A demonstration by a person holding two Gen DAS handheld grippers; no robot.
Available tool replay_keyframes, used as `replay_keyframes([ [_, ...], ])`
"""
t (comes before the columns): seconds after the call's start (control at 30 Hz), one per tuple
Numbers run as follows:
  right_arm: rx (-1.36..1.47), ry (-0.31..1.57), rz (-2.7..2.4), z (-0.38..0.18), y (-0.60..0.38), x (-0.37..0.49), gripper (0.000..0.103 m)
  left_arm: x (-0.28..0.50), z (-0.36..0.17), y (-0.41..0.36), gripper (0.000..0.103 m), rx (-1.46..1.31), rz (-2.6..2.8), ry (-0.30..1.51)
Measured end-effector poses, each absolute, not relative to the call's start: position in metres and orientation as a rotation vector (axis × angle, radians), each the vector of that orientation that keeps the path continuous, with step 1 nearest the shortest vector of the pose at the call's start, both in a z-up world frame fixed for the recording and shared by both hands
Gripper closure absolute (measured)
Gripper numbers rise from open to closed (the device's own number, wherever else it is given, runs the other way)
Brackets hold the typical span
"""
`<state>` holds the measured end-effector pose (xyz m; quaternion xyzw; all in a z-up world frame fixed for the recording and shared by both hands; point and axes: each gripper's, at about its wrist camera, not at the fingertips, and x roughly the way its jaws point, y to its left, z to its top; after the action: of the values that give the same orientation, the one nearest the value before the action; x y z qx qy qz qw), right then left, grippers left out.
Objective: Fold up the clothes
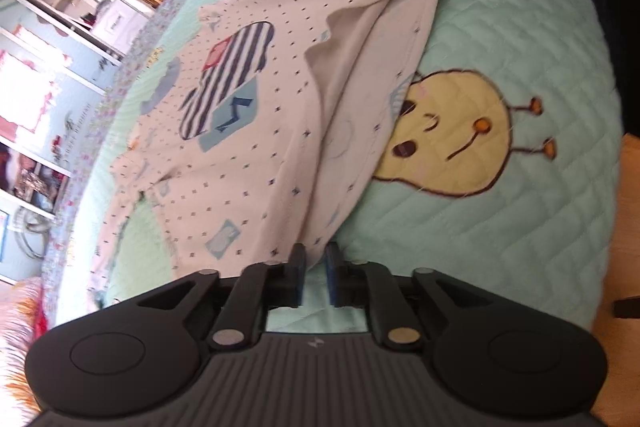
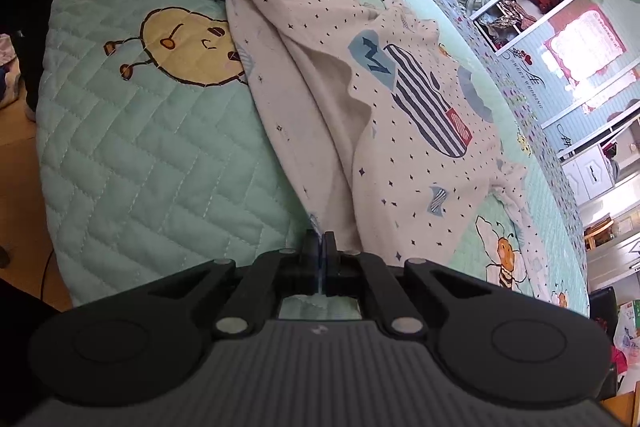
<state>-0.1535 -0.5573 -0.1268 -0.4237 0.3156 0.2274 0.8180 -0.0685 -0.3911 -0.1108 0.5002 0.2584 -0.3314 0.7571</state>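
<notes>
the left gripper (image 1: 316, 259) holds a narrow gap between its fingers, with the edge of the white patterned shirt (image 1: 248, 131) lying right at the tips, though whether the cloth is actually pinched is unclear. the right gripper (image 2: 319, 243) is clamped tight on the shirt's opposite corner. between the two the shirt spreads ahead over the mint quilted bedspread (image 1: 500, 259), its near edge folded up beside the yellow bug patch (image 1: 452, 135).

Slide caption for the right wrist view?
Right gripper shut on the white patterned shirt over a green quilt.
</notes>
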Motion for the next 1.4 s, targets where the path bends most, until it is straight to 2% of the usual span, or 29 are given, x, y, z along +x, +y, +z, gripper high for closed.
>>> replay_keyframes([
  [0.03, -0.894, 0.674, 0.482, -0.127, -0.558, -0.153, 0.101, -0.068, -0.111, -0.391, 0.077, 1.101, -0.715, 0.549],
  [0.1, -0.861, 0.685, 0.481, -0.125, -0.56, -0.151, 0.101, -0.064, -0.11, -0.39, 0.074, 1.106, -0.727, 0.545],
  [0.13, -0.847, 0.692, 0.484, -0.123, -0.561, -0.149, 0.101, -0.061, -0.109, -0.389, 0.08, 1.095, -0.75, 0.567],
  [0.17, -0.834, 0.699, 0.487, -0.122, -0.562, -0.147, 0.101, -0.057, -0.108, -0.389, 0.097, 1.084, -0.772, 0.588],
  [0.2, -0.828, 0.705, 0.49, -0.122, -0.562, -0.146, 0.101, -0.055, -0.106, -0.388, 0.103, 1.074, -0.794, 0.612],
  [0.37, -0.855, 0.697, 0.495, -0.123, -0.561, -0.151, 0.101, -0.049, -0.101, -0.385, 0.103, 1.045, -0.845, 0.684],
  [0.57, -0.773, 0.73, 0.49, -0.114, -0.572, -0.155, 0.101, -0.059, -0.104, -0.385, 0.103, 1.087, -0.829, 0.666],
  [0.7, -0.613, 0.776, 0.486, -0.098, -0.588, -0.155, 0.101, -0.053, -0.083, -0.376, 0.099, 0.924, -0.83, 0.712],
  [0.83, -0.499, 0.686, 0.421, -0.082, -0.59, -0.15, 0.1, -0.043, -0.064, -0.382, 0.099, 0.75, -0.803, 0.659],
  [0.87, -0.508, 0.654, 0.401, -0.081, -0.587, -0.147, 0.095, -0.04, -0.063, -0.388, 0.099, 0.733, -0.804, 0.651],
  [0.9, -0.523, 0.628, 0.397, -0.082, -0.581, -0.141, 0.079, -0.037, -0.062, -0.393, 0.099, 0.718, -0.806, 0.642],
  [0.97, -0.561, 0.61, 0.418, -0.088, -0.568, -0.128, 0.06, -0.034, -0.067, -0.407, 0.099, 0.741, -0.81, 0.619],
  [1.0, -0.583, 0.596, 0.433, -0.091, -0.561, -0.122, 0.06, -0.033, -0.07, -0.414, 0.099, 0.754, -0.813, 0.606],
  [1.13, -0.482, 0.559, 0.446, -0.086, -0.555, -0.098, 0.06, -0.022, -0.066, -0.42, 0.097, 0.713, -0.819, 0.614],
  [1.17, -0.43, 0.559, 0.451, -0.082, -0.558, -0.091, 0.06, -0.016, -0.063, -0.418, 0.092, 0.67, -0.821, 0.632],
  [1.27, -0.204, 0.633, 0.498, -0.07, -0.58, -0.063, 0.063, 0.02, -0.066, -0.418, 0.09, 0.596, -0.825, 0.695],
  [1.33, -0.106, 0.68, 0.538, -0.066, -0.593, -0.042, 0.085, 0.044, -0.068, -0.417, 0.09, 0.547, -0.827, 0.737],
  [1.37, -0.097, 0.695, 0.549, -0.066, -0.595, -0.032, 0.102, 0.056, -0.069, -0.417, 0.09, 0.522, -0.828, 0.757],
  [1.4, -0.089, 0.706, 0.559, -0.066, -0.597, -0.022, 0.103, 0.068, -0.07, -0.417, 0.09, 0.497, -0.828, 0.778],
])
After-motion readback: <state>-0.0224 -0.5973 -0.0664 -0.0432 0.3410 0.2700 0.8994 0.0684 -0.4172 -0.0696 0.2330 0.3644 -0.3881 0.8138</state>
